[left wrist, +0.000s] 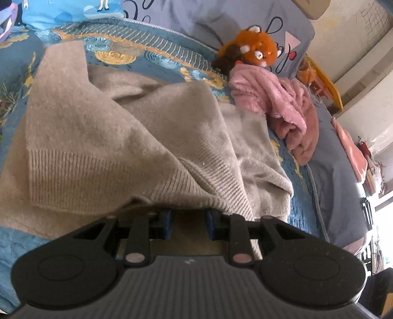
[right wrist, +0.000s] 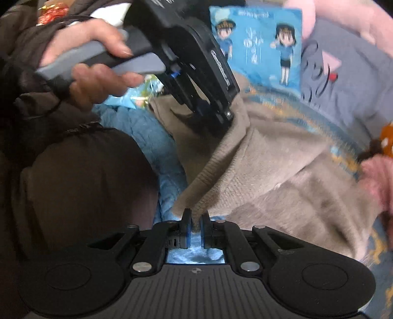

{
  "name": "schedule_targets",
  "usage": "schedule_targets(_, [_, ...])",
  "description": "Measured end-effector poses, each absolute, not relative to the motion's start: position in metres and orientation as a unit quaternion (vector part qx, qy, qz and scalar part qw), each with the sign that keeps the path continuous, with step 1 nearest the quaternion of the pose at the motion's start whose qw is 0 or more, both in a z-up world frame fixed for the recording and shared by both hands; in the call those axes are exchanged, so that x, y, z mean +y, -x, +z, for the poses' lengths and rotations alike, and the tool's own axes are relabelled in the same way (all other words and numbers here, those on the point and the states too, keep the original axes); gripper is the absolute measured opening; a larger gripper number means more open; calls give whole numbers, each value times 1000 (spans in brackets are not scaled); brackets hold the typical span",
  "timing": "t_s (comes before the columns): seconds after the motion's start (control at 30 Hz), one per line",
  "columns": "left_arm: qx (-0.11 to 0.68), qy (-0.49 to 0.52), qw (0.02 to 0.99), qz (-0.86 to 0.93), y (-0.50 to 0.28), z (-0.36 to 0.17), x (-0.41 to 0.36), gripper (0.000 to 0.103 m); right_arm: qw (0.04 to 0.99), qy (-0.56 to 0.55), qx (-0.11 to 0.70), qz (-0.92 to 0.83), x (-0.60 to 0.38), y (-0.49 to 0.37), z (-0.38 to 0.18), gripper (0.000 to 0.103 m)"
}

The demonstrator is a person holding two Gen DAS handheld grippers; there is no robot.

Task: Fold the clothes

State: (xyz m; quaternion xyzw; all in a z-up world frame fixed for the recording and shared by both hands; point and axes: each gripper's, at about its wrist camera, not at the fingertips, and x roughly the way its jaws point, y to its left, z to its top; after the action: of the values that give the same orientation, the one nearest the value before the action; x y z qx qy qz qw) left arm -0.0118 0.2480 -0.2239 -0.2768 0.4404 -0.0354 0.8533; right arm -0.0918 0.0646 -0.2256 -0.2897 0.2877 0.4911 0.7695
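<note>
- Where the left wrist view looks along its own fingers, the left gripper point(left wrist: 189, 227) sits low in the frame with its jaws partly apart, the blue pads showing a clear gap between them.
- The beige knit sweater point(left wrist: 118, 137) lies rumpled on the bed, and its ribbed hem drapes over the tips of the left jaws; whether the pads actually pinch the fabric cannot be told, since the knit hides the tips.
- Under the sweater spreads a blue quilt point(left wrist: 157, 59) with gold and teal patterns.
- Just beside the sweater's far right edge lies a pink fluffy garment point(left wrist: 277, 103), bunched in a heap.
- An orange plush toy point(left wrist: 255, 47) rests at the top of that pink heap, against a grey pillow point(left wrist: 201, 22) with black script on it.
- From the right wrist view, the right gripper point(right wrist: 195, 232) has its jaws nearly closed, pinching a ribbed edge of the sweater point(right wrist: 270, 166) between the blue pads.
- The fabric rises from those jaws in a taut ridge toward the left gripper point(right wrist: 216, 122), whose black head presses down into the sweater farther up the bed; its tips are hidden in the knit.
- A hand point(right wrist: 93, 61) grips the grey handle of that left gripper, with a dark brown sleeve point(right wrist: 73, 176) filling the left side of the frame.
- A blue cartoon-print cushion point(right wrist: 260, 46) lies beyond the sweater, and this view is blurred toward the right.
</note>
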Motion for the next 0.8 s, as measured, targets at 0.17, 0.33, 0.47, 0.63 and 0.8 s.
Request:
schedule_targets(0.17, [445, 286, 848, -37, 13, -232, 246, 28, 764, 317, 287, 483, 70, 93, -222, 31])
schedule_targets(0.33, [438, 292, 850, -30, 18, -231, 252, 28, 795, 312, 282, 436, 63, 91, -203, 43])
schedule_targets(0.47, [433, 288, 854, -29, 24, -226, 253, 28, 819, 280, 277, 417, 69, 82, -194, 46])
schedule_targets(0.63, [432, 292, 853, -21, 28, -226, 258, 38, 827, 271, 295, 394, 105, 80, -202, 59])
schedule_targets(0.8, [427, 283, 858, -24, 30, -216, 256, 38, 827, 330, 299, 343, 139, 81, -229, 52])
